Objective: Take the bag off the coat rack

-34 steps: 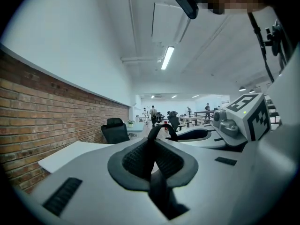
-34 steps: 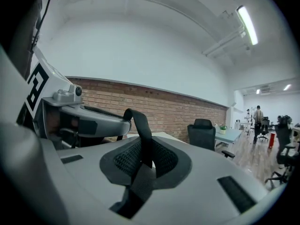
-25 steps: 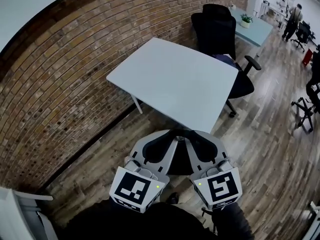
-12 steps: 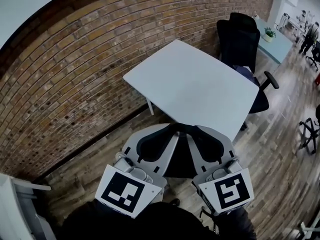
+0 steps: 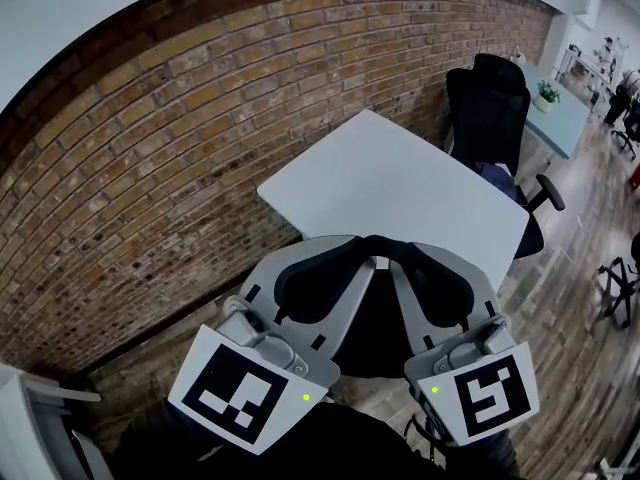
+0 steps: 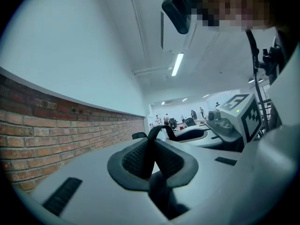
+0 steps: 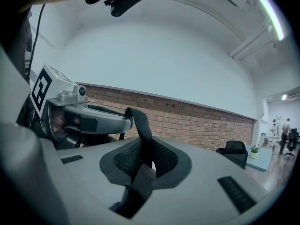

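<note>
Black webbing runs between the pads of the left gripper (image 6: 152, 165), whose jaws are pinched onto it. This strap (image 6: 151, 142) rises out of the tips and arches across to the right gripper (image 7: 143, 168), which is clamped on the same strap in the same way. Both grippers point level, side by side, with their tips close together. Below the tips, in the gap between the two grippers, hangs the dark body of the bag (image 5: 372, 323), over the wooden floor (image 5: 570, 338). Just beyond the tips stands a white table (image 5: 400, 183), and a black office chair (image 5: 490, 108) sits past its far right corner. Off the left gripper's outer side runs a brick wall (image 5: 150, 178).
</note>
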`<state>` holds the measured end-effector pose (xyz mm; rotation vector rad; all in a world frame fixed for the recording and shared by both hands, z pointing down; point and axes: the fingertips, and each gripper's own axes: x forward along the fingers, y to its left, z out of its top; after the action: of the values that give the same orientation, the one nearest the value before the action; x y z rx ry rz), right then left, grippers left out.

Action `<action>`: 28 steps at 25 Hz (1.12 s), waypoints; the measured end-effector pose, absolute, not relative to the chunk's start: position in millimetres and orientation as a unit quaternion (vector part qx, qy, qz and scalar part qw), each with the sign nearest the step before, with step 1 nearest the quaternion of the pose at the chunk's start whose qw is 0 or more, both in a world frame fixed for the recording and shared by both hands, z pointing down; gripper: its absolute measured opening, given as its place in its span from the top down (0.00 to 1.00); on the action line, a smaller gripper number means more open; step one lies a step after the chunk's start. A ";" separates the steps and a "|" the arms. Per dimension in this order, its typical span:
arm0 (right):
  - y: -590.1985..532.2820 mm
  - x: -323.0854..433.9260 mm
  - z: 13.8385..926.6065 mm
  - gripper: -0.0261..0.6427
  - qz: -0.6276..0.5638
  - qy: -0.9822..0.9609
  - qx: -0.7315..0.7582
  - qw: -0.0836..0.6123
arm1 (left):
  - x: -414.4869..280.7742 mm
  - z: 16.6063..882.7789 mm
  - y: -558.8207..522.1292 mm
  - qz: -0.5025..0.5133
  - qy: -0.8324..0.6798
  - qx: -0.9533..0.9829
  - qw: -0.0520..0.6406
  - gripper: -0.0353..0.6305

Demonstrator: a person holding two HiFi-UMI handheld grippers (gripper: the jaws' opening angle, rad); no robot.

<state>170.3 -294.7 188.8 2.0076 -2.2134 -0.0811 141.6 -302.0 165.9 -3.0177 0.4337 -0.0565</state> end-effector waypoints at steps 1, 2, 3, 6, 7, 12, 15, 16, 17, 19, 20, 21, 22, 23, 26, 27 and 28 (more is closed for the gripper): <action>-302.5 172.4 184.6 0.89 -0.028 -0.738 0.670 0.078 | 143.5 161.1 -310.1 -0.017 0.135 -0.990 0.048 0.88; -310.4 174.4 180.5 0.89 -0.030 -0.737 0.670 0.080 | 145.5 156.0 -318.4 -0.014 0.129 -0.990 0.050 0.88; -318.5 176.0 175.8 0.89 -0.034 -0.737 0.670 0.081 | 147.3 150.6 -326.6 -0.010 0.126 -0.991 0.054 0.88; -341.8 179.1 161.4 0.89 -0.058 -0.735 0.671 0.078 | 150.5 138.9 -348.5 0.004 0.126 -0.990 0.068 0.88; -347.0 181.3 160.3 0.89 -0.066 -0.731 0.674 0.079 | 151.2 138.1 -353.3 0.010 0.126 -0.989 0.074 0.88; -373.7 196.2 154.6 0.89 -0.096 -0.717 0.685 0.089 | 163.3 136.9 -380.2 0.018 0.119 -0.989 0.082 0.88; -399.5 213.3 148.6 0.89 -0.111 -0.708 0.690 0.101 | 179.0 133.4 -405.0 0.023 0.113 -0.991 0.073 0.88; -406.5 217.8 149.3 0.89 -0.112 -0.706 0.691 0.103 | 183.8 134.3 -411.9 0.024 0.112 -0.991 0.071 0.88; -413.0 222.1 150.8 0.89 -0.112 -0.706 0.692 0.103 | 188.3 135.9 -418.4 0.025 0.112 -0.991 0.069 0.88; -425.8 232.0 154.1 0.89 -0.109 -0.706 0.692 0.100 | 198.3 139.0 -430.9 0.023 0.112 -0.991 0.070 0.88; -432.4 238.0 155.1 0.89 -0.109 -0.706 0.693 0.098 | 204.1 139.5 -436.9 0.024 0.113 -0.991 0.073 0.88; -439.6 243.9 155.8 0.89 -0.110 -0.707 0.692 0.098 | 209.7 139.5 -443.1 0.027 0.114 -0.990 0.077 0.88; -447.4 249.3 156.3 0.89 -0.111 -0.708 0.690 0.099 | 214.7 139.4 -449.7 0.030 0.117 -0.989 0.080 0.88; -455.9 253.9 156.7 0.89 -0.113 -0.710 0.688 0.100 | 219.2 139.4 -456.9 0.032 0.121 -0.989 0.082 0.88; -482.7 266.5 156.8 0.89 -0.118 -0.717 0.679 0.102 | 231.9 139.6 -480.7 0.036 0.135 -0.987 0.081 0.88; -491.5 271.1 157.4 0.89 -0.118 -0.719 0.677 0.102 | 236.3 140.0 -488.9 0.036 0.140 -0.986 0.080 0.88; -500.0 275.8 158.3 0.89 -0.117 -0.722 0.674 0.102 | 240.7 140.9 -496.6 0.036 0.144 -0.986 0.080 0.88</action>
<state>275.8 -500.0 158.3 1.9893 -2.1322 -0.3450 240.7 -496.6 140.9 -2.9485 0.4312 0.1079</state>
